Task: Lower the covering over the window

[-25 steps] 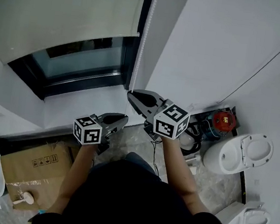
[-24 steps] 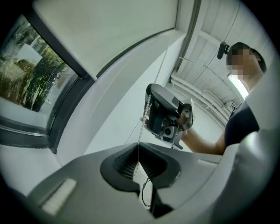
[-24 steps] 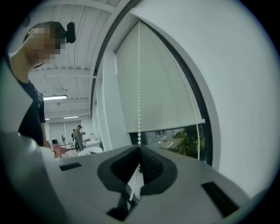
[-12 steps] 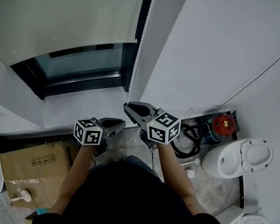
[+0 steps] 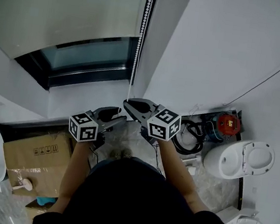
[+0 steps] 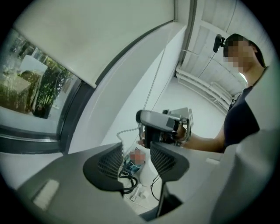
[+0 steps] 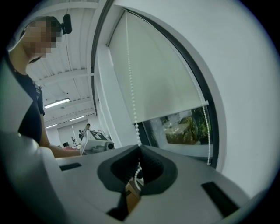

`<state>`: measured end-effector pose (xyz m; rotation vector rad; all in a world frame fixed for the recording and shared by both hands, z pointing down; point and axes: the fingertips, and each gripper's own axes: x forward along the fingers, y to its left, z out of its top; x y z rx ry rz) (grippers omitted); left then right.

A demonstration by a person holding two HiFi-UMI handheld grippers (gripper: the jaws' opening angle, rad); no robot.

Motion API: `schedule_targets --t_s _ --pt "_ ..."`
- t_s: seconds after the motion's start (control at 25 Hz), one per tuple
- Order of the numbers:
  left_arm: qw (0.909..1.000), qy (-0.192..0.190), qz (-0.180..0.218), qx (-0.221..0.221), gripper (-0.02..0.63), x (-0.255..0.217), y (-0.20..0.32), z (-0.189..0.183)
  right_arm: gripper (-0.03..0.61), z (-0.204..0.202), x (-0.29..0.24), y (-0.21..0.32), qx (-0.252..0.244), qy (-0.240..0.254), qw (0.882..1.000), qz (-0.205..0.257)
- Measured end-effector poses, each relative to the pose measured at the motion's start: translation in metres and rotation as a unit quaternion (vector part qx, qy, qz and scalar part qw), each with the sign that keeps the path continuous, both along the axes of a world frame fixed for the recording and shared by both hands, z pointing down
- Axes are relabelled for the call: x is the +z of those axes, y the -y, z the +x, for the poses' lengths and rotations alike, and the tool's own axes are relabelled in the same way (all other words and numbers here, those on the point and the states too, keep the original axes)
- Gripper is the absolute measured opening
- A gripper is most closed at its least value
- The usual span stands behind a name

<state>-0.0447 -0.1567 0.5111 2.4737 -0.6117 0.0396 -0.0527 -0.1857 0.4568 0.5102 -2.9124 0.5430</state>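
The pale roller blind [image 5: 67, 7] runs off past the top edge, above the dark-framed window [image 5: 84, 66]. Right of that window, the white beaded chain [image 5: 142, 37] disappears into the right gripper [image 5: 128, 104]. Below the window, a forearm [image 5: 73, 169] partly hides the brown cardboard box [image 5: 31, 158].

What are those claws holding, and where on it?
The right gripper pinches the bead chain near its lower end. The left gripper has just been opening, nothing between its fingers.

Blind [image 5: 66, 12] over window [image 5: 85, 61] upper part. Bead chain [image 5: 143, 32] hangs at blind's R edge, lower end in right gripper [image 5: 128, 104]. Left gripper [image 5: 115, 114] just L of it. Box [image 5: 31, 158] on floor [image 5: 207, 184] L, toilet [image 5: 236, 157] R.
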Motion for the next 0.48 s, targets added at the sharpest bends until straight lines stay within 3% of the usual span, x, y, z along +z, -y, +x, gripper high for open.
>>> schedule_targets --t_s 0.2,0.36,0.48 --pt "0.9977 0.016 0.054 -0.038 0.193 -0.042 0.013 -0.024 0.014 0.002 0.000 0.000 -0.004 0.015 1.000 0.000" --pt "0.9889 0.051 0.124 -0.064 0.193 -0.078 0.023 -0.040 0.014 -0.003 0.001 -0.004 -0.007 0.018 1.000 0.001" --pt "0.9809 0.033 0.173 -0.083 0.193 -0.111 0.030 -0.044 0.014 -0.003 0.003 -0.007 -0.009 0.017 1.000 0.003"
